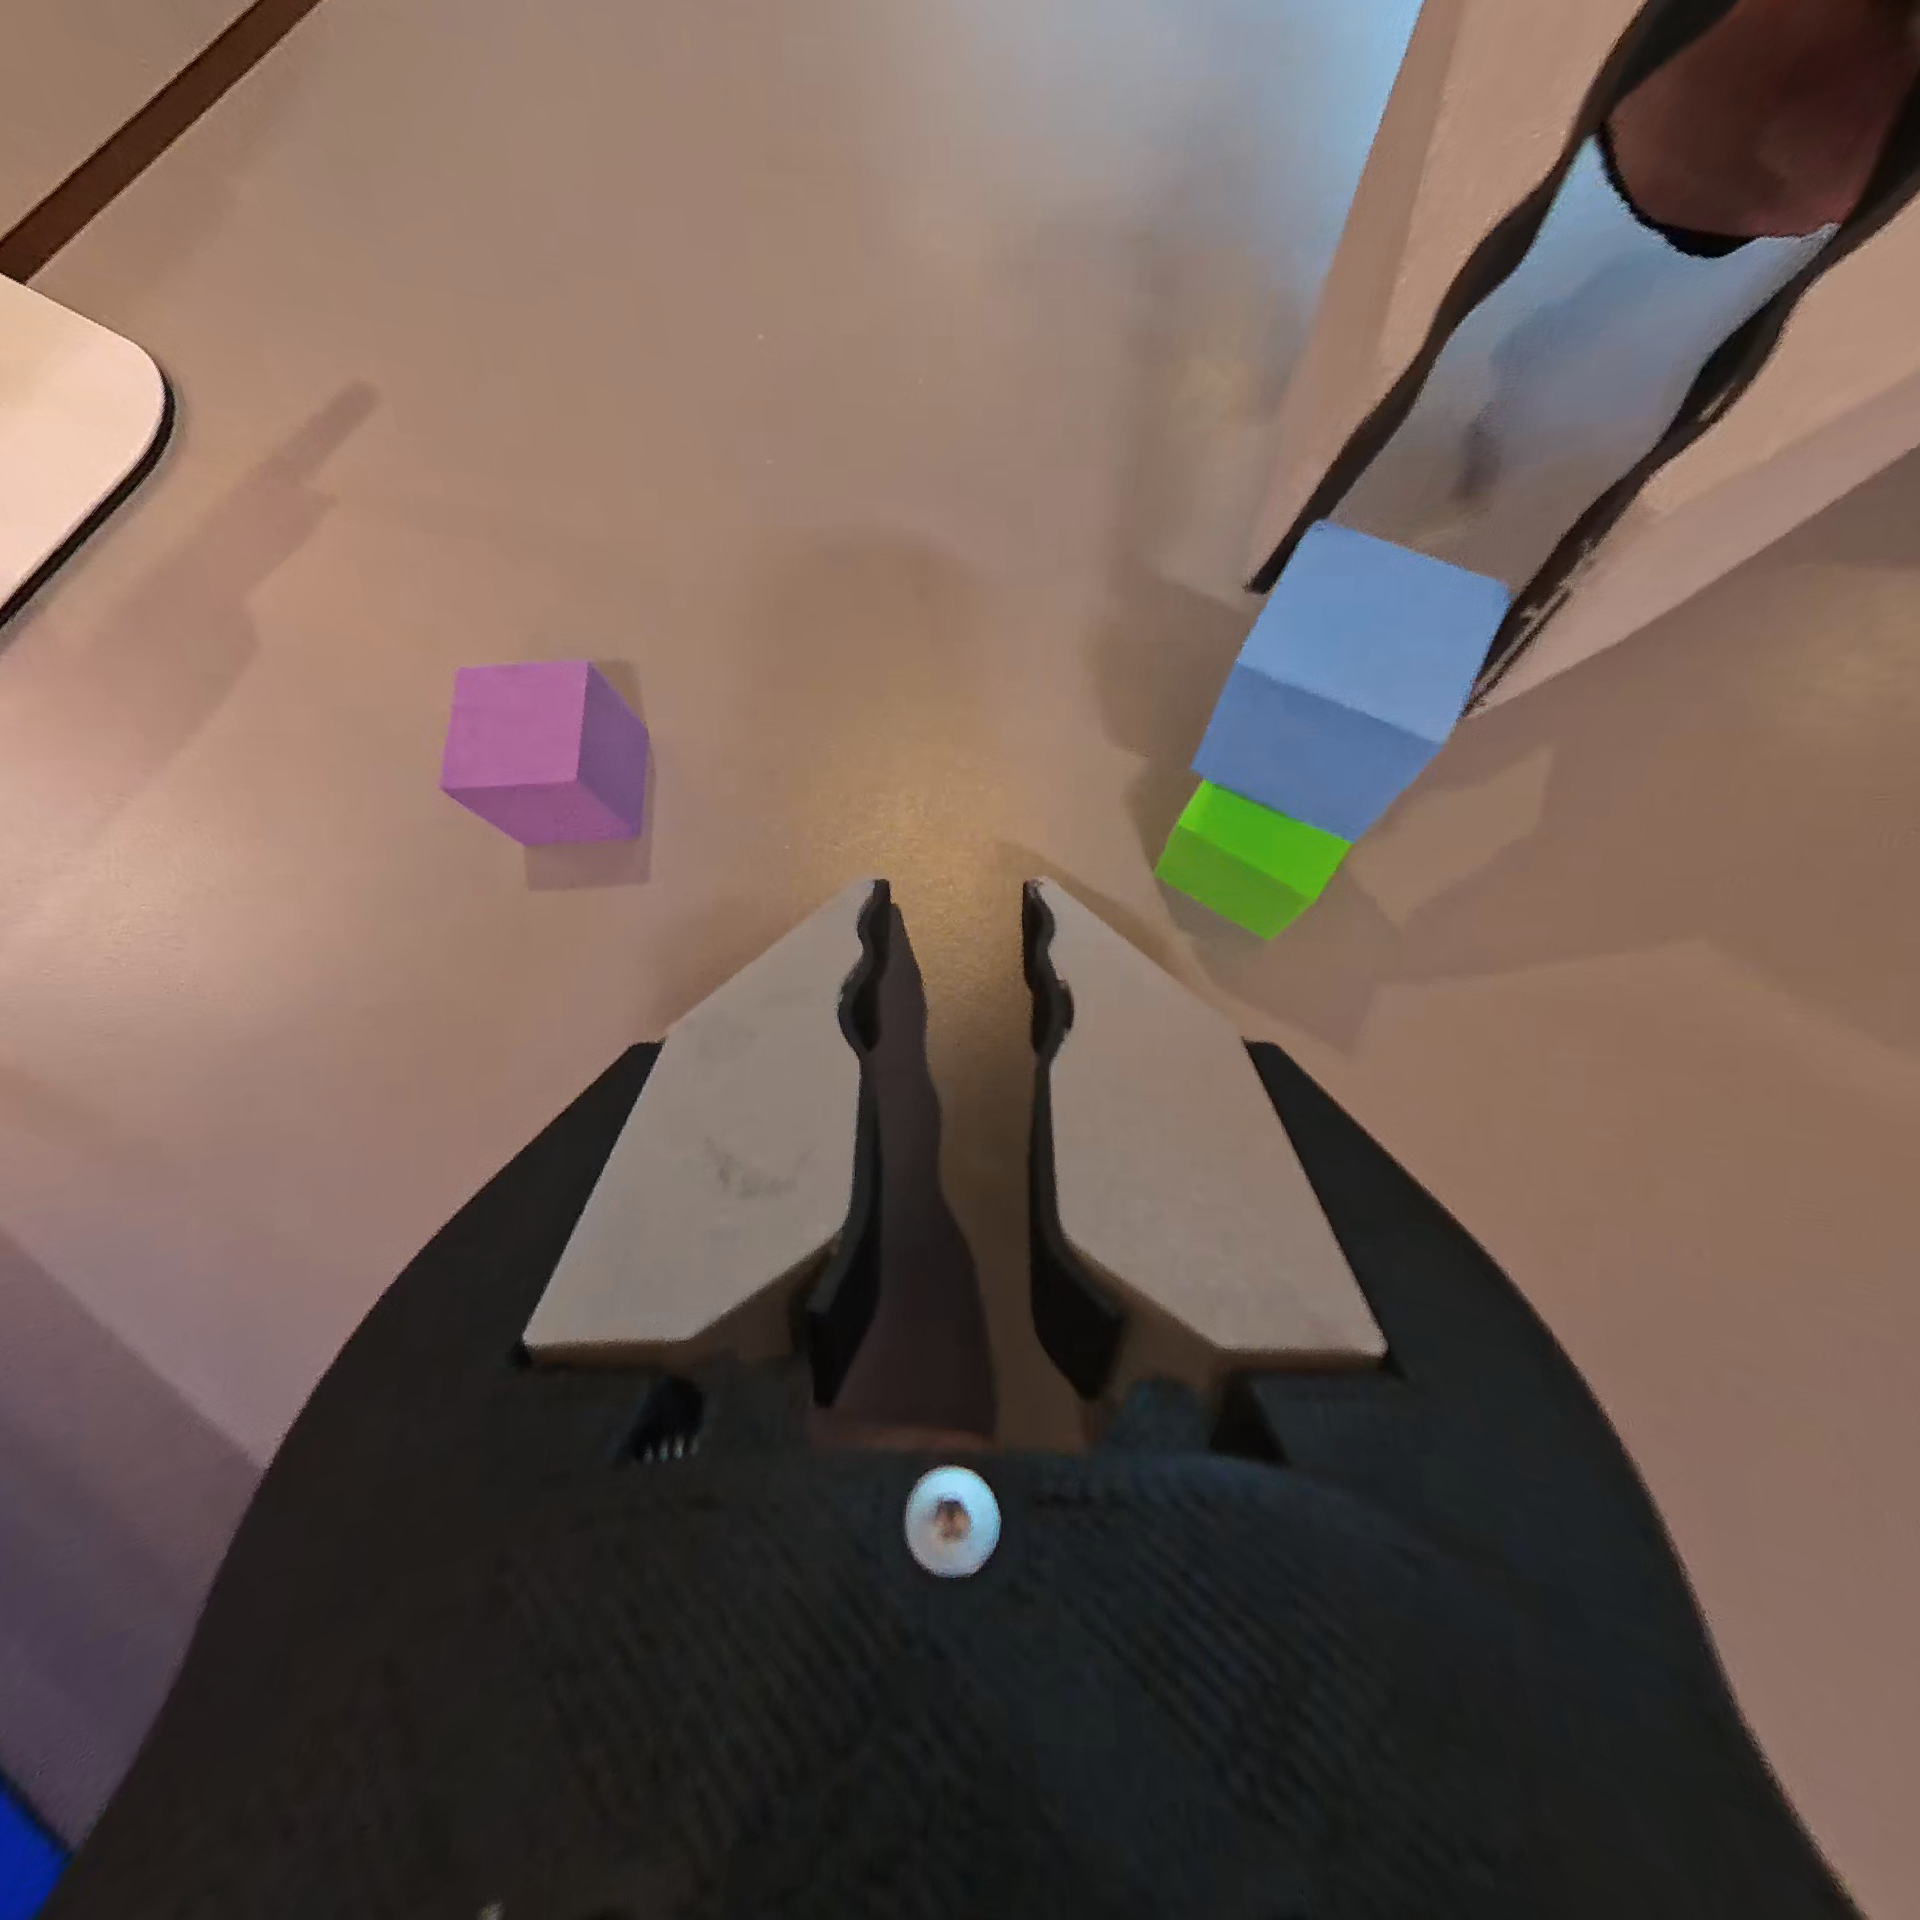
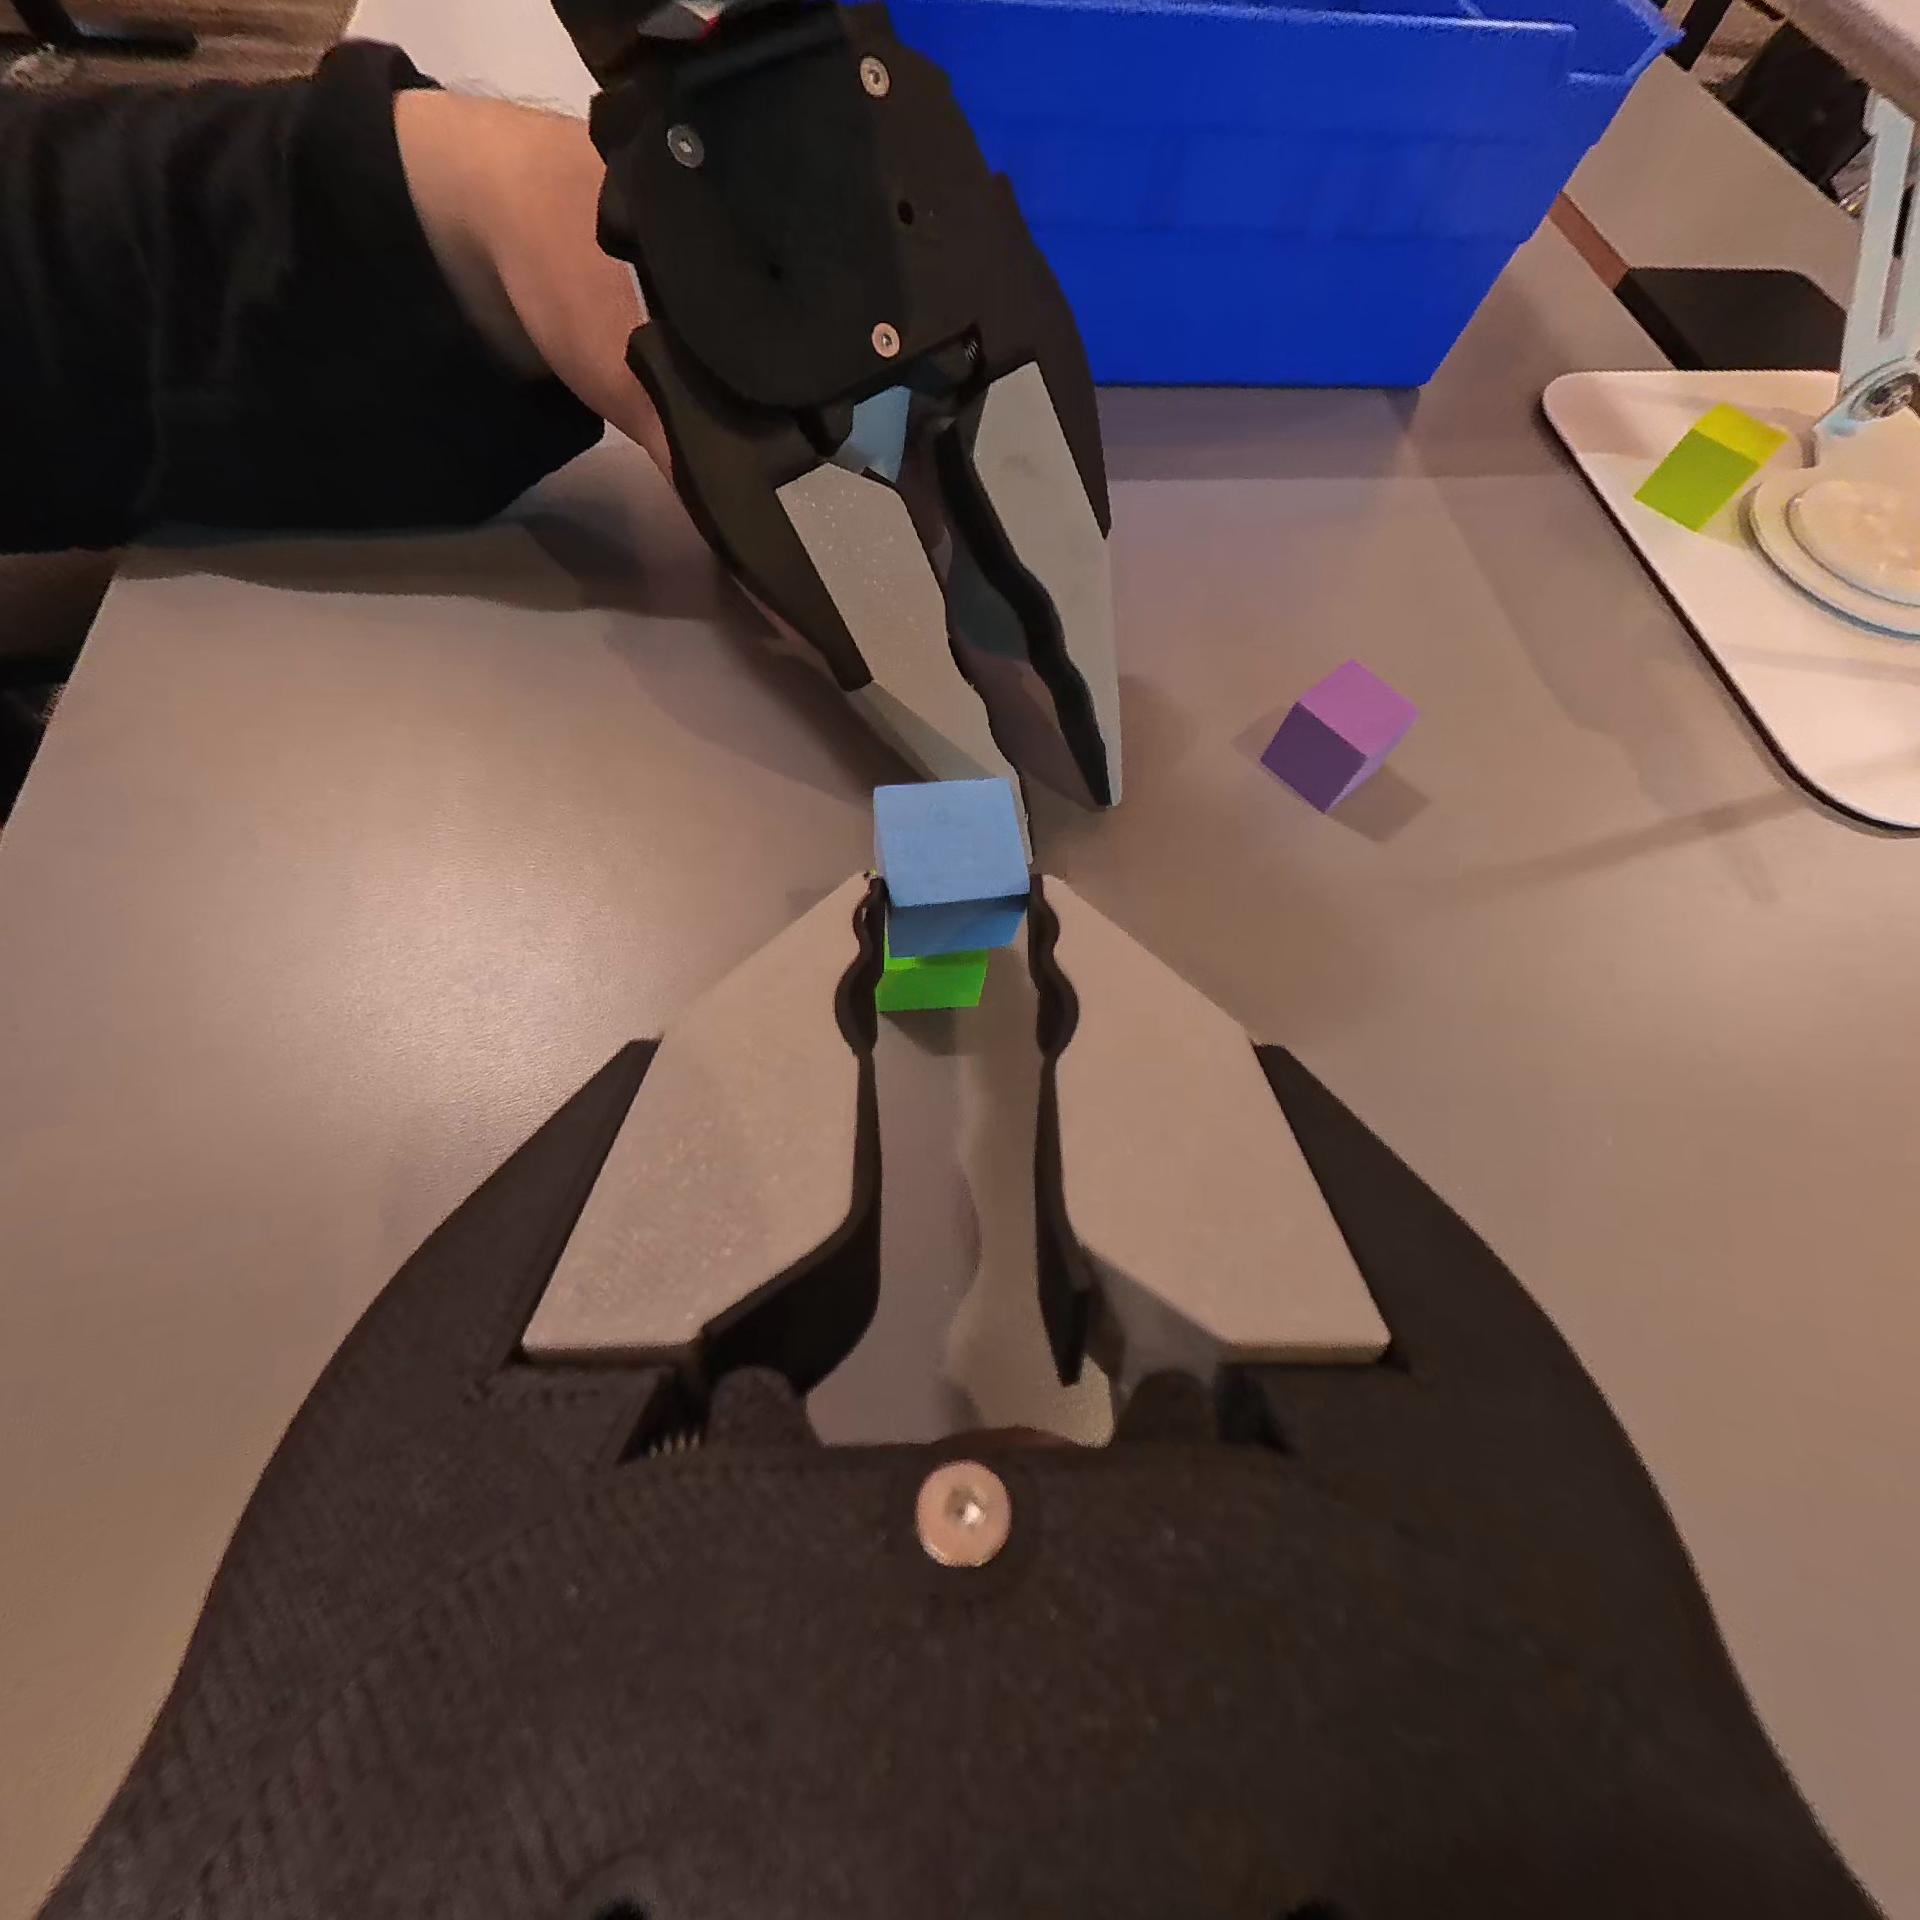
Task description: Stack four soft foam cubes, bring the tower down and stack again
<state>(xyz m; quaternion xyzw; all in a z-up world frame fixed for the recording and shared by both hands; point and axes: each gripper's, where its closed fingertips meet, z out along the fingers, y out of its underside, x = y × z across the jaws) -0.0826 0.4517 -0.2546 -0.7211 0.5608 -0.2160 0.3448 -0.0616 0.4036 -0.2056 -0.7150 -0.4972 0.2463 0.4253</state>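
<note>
So on the smooth grey-brown tabletop [image 2: 416,831] there's a two-high stack going: a light blue foam cube [image 2: 948,844] sitting on a bright green foam cube [image 2: 932,979]. The blue one is a bit off square, overhanging the green one's edge on one side.

The right gripper [image 2: 954,894] has its fingertips on either side of the blue cube and looks clamped on it; the left tip is touching, and the right tip seems to be too, though that edge is tight to call. The left gripper [image 1: 956,904] is empty, jaws parted a narrow way with bare table showing between them, hanging over the table just beside the stack. From the right wrist view its tips [image 2: 1091,748] sit right behind the blue cube, so that side is crowded.

A purple foam cube [image 1: 540,753] lies alone on the table, tipped so a corner edge faces up, well apart from the stack with open table all round it. A yellow-green foam cube [image 2: 1709,468] rests on a white rounded-corner board [image 2: 1766,665] at the table's far right, near the board's inner edge and next to a pale round stand base [image 2: 1860,540]. A big blue plastic bin [image 2: 1247,187] closes off the far side. A person's dark sleeve [image 2: 208,291] takes up the left end.
</note>
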